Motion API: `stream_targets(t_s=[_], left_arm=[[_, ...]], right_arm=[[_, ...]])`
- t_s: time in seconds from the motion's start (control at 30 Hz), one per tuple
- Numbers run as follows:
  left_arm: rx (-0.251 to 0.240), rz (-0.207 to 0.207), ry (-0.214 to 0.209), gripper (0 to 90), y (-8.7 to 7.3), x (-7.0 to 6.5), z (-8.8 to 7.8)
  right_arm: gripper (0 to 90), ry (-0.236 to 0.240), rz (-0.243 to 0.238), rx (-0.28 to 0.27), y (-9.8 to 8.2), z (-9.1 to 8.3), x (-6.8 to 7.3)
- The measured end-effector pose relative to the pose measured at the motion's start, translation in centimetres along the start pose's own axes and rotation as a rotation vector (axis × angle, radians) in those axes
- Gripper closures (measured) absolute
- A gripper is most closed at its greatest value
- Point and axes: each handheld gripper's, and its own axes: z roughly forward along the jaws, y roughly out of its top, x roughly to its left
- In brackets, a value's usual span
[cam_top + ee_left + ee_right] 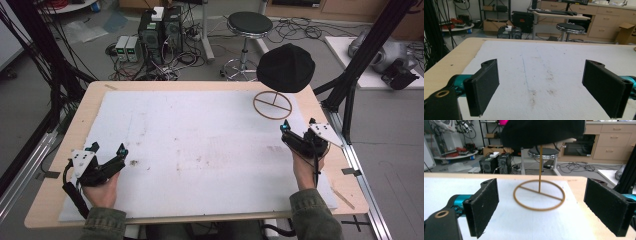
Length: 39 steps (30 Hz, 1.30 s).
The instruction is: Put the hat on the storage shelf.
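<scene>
Past the far edge of the wooden table [60,150] a grey floor [320,55] spreads, strewn with cables. A black round stool [249,23] stands just beyond that edge, computer towers [160,30] to its left, wooden drawers [609,22] against the back wall.

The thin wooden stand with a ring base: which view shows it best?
The right gripper view: the wooden stand appears close, with pole and ring visible. In the high view it is small, its pole hidden under the black hat.
</scene>
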Motion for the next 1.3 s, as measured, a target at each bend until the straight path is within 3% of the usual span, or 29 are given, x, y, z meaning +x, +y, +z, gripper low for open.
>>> stream_targets(t_s=[0.17, 0.33, 0.7, 0.87, 1.3], left_arm=[[0.001, 0.003, 0.003, 14.3, 0.0, 0.1, 0.0], [0.004, 0.002, 0.005, 14.2, -0.1, 0.1, 0.1], [0.006, 0.007, 0.002, 14.2, -0.1, 0.0, 0.0], [0.007, 0.010, 0.002, 14.3, -0.1, 0.0, 0.1], [0.013, 0.024, 0.004, 14.3, -0.1, 0.0, 0.0]], right_arm=[[11.7, 0.001, -0.021, 0.007, -2.0, -0.7, 0.1], [11.7, 0.006, 0.009, 0.020, -3.3, -1.2, 0.1], [11.6, 0.005, 0.025, 0.004, -3.2, -1.8, 0.1], [11.7, 0.008, 0.002, -0.007, -3.2, -1.8, 0.1], [11.7, 0.028, 0.019, 0.014, -3.3, -1.4, 0.2]])
